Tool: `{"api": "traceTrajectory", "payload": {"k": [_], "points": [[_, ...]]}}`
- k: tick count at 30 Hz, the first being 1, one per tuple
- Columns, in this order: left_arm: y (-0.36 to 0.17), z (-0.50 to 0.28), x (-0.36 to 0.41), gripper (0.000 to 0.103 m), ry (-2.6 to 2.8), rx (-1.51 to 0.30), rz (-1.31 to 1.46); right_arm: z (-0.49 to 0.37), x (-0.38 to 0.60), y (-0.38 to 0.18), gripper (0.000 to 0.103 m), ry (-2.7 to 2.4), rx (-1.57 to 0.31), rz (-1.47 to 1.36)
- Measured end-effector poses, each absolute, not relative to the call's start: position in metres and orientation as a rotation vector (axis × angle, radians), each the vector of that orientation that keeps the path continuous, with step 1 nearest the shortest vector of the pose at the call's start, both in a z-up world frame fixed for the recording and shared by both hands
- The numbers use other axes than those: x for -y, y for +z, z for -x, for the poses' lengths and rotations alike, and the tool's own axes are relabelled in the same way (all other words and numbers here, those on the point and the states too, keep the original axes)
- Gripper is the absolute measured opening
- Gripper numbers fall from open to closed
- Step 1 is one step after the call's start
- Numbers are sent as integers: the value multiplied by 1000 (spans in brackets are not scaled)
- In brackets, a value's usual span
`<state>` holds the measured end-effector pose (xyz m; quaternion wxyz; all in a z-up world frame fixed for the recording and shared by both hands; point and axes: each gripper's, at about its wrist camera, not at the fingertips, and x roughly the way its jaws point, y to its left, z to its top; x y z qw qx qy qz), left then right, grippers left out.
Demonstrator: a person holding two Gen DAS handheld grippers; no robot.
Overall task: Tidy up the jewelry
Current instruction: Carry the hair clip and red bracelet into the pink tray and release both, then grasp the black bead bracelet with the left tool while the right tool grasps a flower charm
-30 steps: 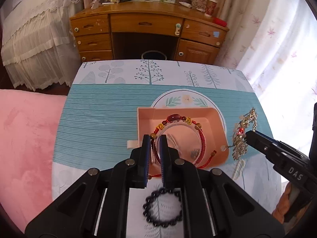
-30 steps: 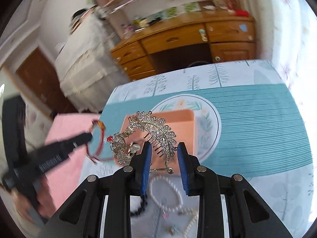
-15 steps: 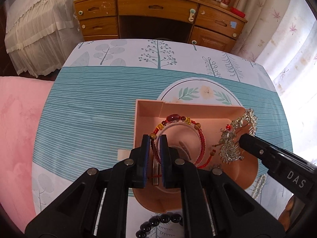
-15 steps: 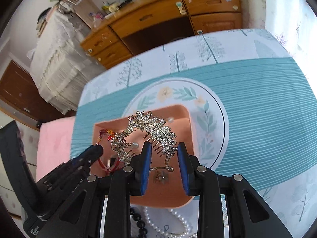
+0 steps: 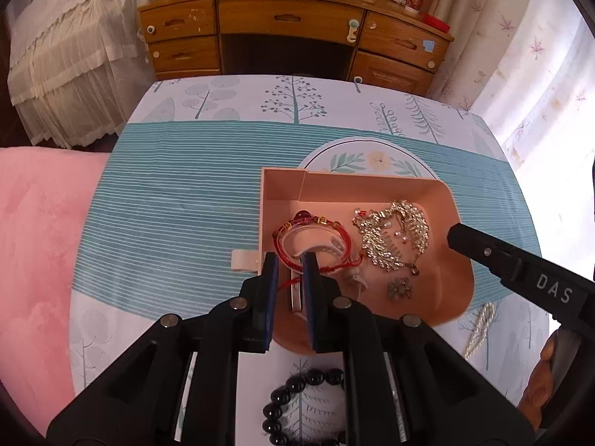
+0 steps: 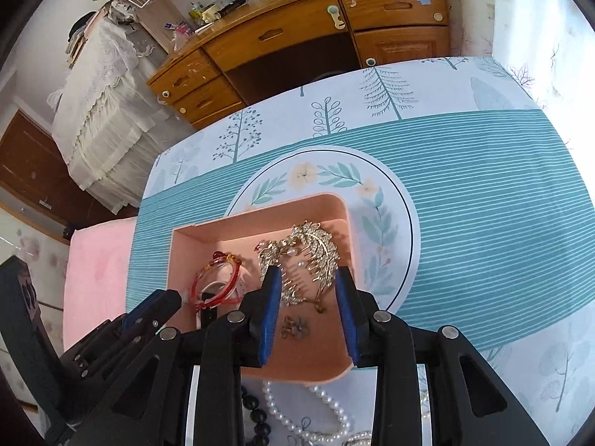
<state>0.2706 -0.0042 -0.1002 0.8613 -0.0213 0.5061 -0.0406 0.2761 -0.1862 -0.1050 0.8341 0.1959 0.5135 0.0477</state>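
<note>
Both tools spread: left tool (image 5: 290, 271) over light, limp red bracelet (image 5: 312, 239), right tool (image 6: 306, 290) off stiff, snaggy hair comb (image 6: 305, 256); grip its spine.

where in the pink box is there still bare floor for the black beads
Bare floor runs along the pink box's far wall, beyond the red bracelet and gold hair comb. The near right corner past the small flower charm is free too. The middle is crowded, with both tools over it.
</note>
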Motion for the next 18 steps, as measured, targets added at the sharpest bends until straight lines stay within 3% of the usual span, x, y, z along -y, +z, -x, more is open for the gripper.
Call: {"api": "traceTrajectory", "payload": {"k": [18], "points": [[-48, -182, 4, 11, -84, -1021, -10, -181, 190, -76, 30, 142, -1056, -318]]}}
